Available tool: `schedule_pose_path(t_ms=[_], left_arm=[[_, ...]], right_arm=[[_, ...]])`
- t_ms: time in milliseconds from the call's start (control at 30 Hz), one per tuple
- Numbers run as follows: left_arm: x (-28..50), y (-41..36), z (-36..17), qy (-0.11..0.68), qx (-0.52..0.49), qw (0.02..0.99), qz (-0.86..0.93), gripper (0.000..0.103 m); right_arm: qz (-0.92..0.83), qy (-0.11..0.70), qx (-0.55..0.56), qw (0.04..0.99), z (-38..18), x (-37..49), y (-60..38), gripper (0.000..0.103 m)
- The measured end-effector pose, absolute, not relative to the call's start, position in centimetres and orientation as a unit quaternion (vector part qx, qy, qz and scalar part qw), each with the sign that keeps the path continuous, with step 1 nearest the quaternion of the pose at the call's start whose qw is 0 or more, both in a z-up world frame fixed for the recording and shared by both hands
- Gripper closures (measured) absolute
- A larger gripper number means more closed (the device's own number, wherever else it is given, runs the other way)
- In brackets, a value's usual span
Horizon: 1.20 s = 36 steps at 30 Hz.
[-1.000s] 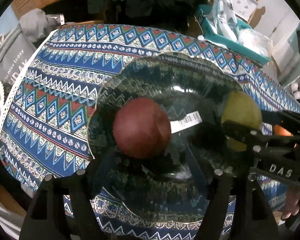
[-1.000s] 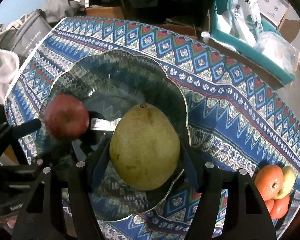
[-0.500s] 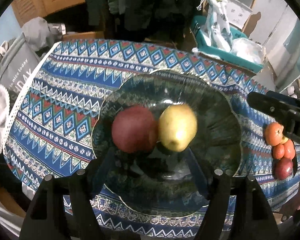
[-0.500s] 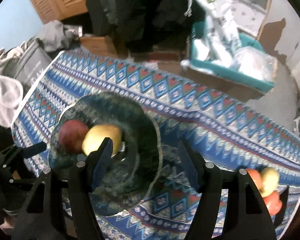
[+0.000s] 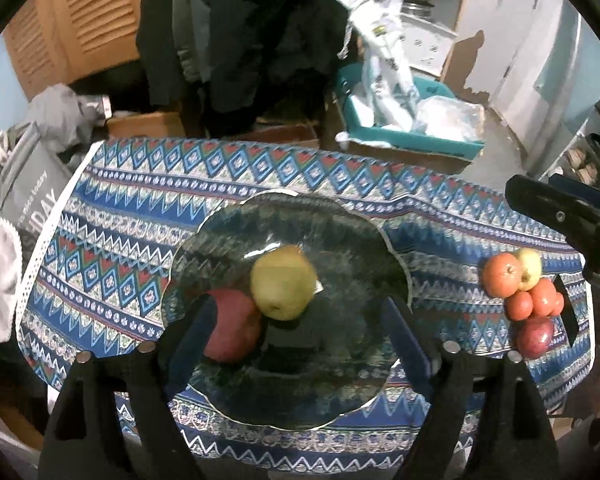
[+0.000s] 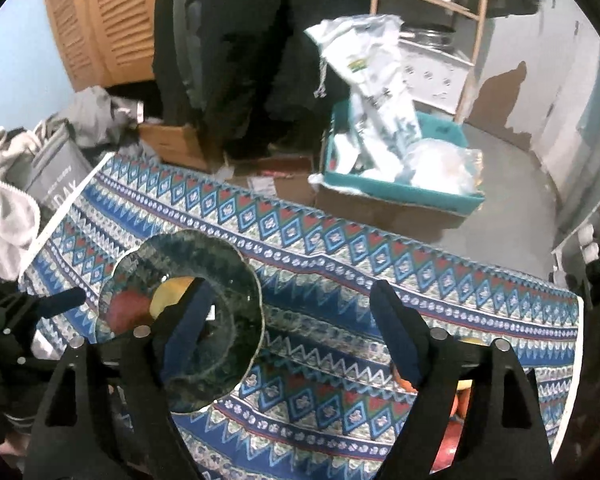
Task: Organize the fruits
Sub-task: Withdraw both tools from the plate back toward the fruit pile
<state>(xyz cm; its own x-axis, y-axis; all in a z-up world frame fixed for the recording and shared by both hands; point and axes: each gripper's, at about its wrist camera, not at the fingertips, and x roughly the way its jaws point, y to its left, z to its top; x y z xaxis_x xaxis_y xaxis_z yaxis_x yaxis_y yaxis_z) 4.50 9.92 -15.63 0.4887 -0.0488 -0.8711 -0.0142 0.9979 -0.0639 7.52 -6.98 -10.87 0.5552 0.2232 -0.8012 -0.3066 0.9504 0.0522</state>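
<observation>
A dark glass plate (image 5: 352, 240) with a wavy rim lies on the patterned tablecloth. On it a yellow-green pear (image 5: 283, 282) rests against a red apple (image 5: 232, 330). My left gripper (image 5: 300, 320) is open and empty, raised above the plate's near side. My right gripper (image 6: 292, 312) is open and empty, raised over the cloth to the right of the plate (image 6: 236, 264); its arm shows in the left wrist view (image 5: 560, 212). A pile of several fruits (image 5: 520, 280), orange, yellow and red, lies at the table's right end.
The blue patterned tablecloth (image 5: 140, 208) covers a small table with edges all round. Beyond it stand a teal bin with white bags (image 5: 400, 120), cardboard boxes (image 6: 172, 140), a grey bag (image 5: 28, 196) at the left and a wooden shelf (image 6: 472, 20).
My right gripper let go of the pear on the plate next to the apple, then drew back and rose to the right. My left gripper also rose and pulled back from the plate.
</observation>
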Motion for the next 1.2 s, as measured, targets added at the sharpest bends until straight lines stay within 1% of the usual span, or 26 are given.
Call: schedule_pose_path(t_ms=[267, 367, 600, 833, 1200], left_arm=[[3.7, 7.8, -13.0, 0.483, -0.027, 0.875, -0.030, 0.017], [3.5, 7.2, -12.2, 0.475, -0.024, 0.879, -0.035, 0.016], [2.7, 5.6, -10.1, 0.453, -0.011, 0.890, -0.045, 0.016], [2.2, 3.8, -8.8, 0.441, 0.002, 0.896, -0.056, 0.016], [1.8, -0.5, -8.2, 0.434, 0.027, 0.896, -0.087, 0.016]], right_arm=[[0.132, 0.429, -0.015, 0.893, -8.4, 6.0, -10.5, 0.019], [0.122, 0.419, -0.007, 0.900, -7.6, 5.3, -11.9, 0.015], [0.100, 0.398, 0.003, 0.912, -6.1, 3.9, -14.9, 0.015], [0.072, 0.379, 0.007, 0.923, -5.1, 2.2, -17.7, 0.015], [0.034, 0.370, 0.011, 0.928, -5.3, -0.4, -22.3, 0.015]])
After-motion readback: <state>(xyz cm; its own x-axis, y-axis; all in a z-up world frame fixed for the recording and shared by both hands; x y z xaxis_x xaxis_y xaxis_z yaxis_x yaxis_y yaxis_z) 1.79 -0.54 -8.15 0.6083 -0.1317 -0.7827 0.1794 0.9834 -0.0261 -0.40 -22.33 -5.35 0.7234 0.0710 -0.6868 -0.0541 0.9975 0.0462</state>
